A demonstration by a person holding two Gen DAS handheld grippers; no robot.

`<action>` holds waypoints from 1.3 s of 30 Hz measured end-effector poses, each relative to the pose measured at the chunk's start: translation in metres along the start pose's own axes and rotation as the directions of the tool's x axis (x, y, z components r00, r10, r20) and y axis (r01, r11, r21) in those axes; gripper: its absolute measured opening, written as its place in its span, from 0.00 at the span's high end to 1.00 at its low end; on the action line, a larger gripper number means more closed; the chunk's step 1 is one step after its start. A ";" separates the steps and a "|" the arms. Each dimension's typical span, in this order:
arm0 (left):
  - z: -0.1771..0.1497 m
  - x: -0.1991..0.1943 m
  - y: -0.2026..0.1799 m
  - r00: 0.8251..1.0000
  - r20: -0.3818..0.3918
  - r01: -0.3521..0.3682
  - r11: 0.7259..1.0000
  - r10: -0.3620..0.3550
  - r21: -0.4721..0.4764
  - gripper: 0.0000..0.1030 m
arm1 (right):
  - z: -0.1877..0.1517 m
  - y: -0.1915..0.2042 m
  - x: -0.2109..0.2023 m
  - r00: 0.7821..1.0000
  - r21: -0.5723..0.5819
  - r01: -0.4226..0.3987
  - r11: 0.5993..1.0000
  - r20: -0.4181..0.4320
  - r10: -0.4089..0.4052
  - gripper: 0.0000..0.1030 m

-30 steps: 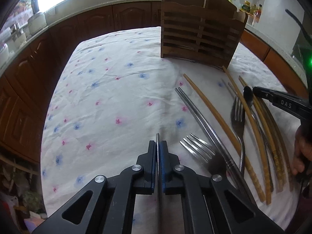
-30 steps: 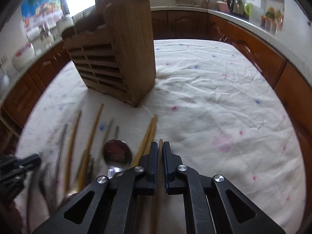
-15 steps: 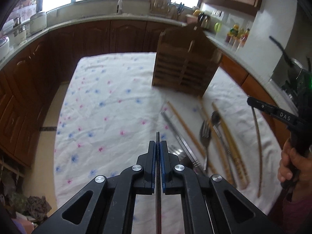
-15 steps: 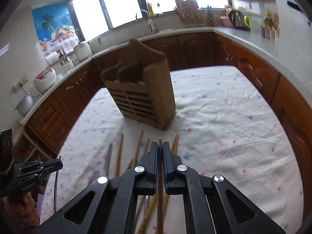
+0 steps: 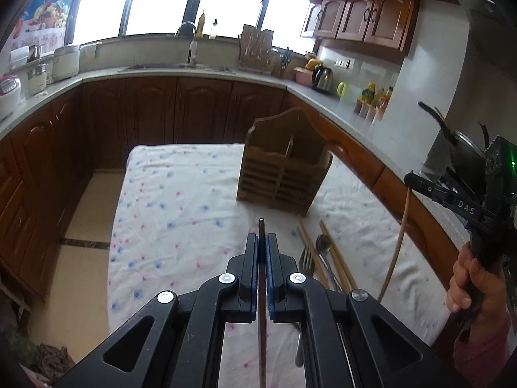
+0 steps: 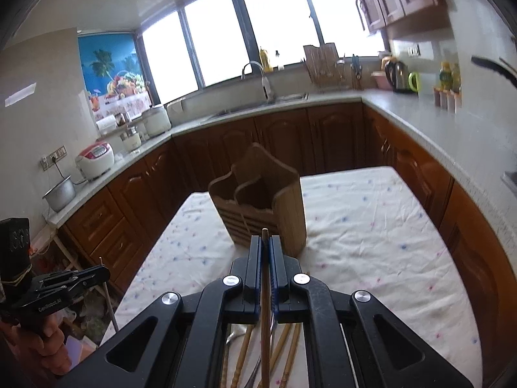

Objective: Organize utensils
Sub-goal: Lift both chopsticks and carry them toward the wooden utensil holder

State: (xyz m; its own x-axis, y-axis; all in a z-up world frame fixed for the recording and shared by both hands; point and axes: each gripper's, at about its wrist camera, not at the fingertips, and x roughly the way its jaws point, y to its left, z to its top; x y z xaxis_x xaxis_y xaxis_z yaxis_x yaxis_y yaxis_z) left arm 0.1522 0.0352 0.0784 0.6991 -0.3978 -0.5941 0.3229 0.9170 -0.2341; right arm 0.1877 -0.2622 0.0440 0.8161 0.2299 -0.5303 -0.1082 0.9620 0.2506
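Cloth-covered table [image 5: 181, 194], bearing slatted wooden holder [image 5: 284, 174] as landmark; below the holder, loose chopsticks, fork and spoon [image 5: 323, 258] left on the cloth; left gripper [image 5: 262, 249], raised since a second ago, jaws clamped tight on thin metal chopstick [image 5: 261, 291]; right gripper [image 6: 265, 252], likewise lifted, jaws closed on wooden chopstick [image 6: 265, 291]; both sticks now clear of the cloth, pointing toward the holder; next step probably insertion into its compartments.

Daylight floods in through the far windows [image 5: 226, 0], which glare to pure white. The dark cabinets [image 5: 155, 113] beneath them stay dim, and the right-hand view looks hazy and softer. Both views bend strongly at the edges, corners falling black.
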 end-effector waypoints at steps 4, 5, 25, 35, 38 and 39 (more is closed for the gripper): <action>0.005 -0.007 0.001 0.999 0.036 0.002 1.000 -0.002 -0.003 0.98 | 0.009 0.002 -0.010 0.999 -0.003 -0.002 1.000 0.042 0.002 0.96; 0.006 -0.008 0.001 0.999 0.045 0.001 1.000 -0.001 -0.003 0.98 | 0.011 0.002 -0.012 0.998 -0.003 -0.004 1.000 0.055 0.004 0.96; 0.050 -0.007 0.007 0.964 0.265 0.000 0.999 0.013 -0.049 0.98 | 0.055 0.003 -0.015 0.968 0.040 -0.041 0.998 0.250 0.030 0.96; 0.097 0.034 -0.001 0.915 0.403 -0.017 0.999 0.029 -0.035 0.98 | 0.111 0.003 -0.007 0.907 0.074 -0.023 0.997 0.420 -0.010 0.96; 0.105 0.056 -0.003 0.901 0.431 -0.033 0.999 0.045 -0.034 0.98 | 0.128 0.000 0.001 0.886 0.080 -0.007 0.997 0.463 -0.031 0.96; 0.106 0.064 -0.003 0.896 0.442 -0.033 0.999 0.045 -0.035 0.98 | 0.133 -0.002 0.005 0.885 0.081 -0.008 0.997 0.465 -0.031 0.96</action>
State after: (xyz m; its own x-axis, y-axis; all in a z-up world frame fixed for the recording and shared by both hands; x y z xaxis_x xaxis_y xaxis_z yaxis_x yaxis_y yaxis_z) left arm 0.2641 0.0041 0.1223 0.9229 -0.3272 -0.2029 0.2767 0.9301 -0.2413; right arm 0.2677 -0.2826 0.1490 0.9894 0.1051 -0.0999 -0.0682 0.9453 0.3191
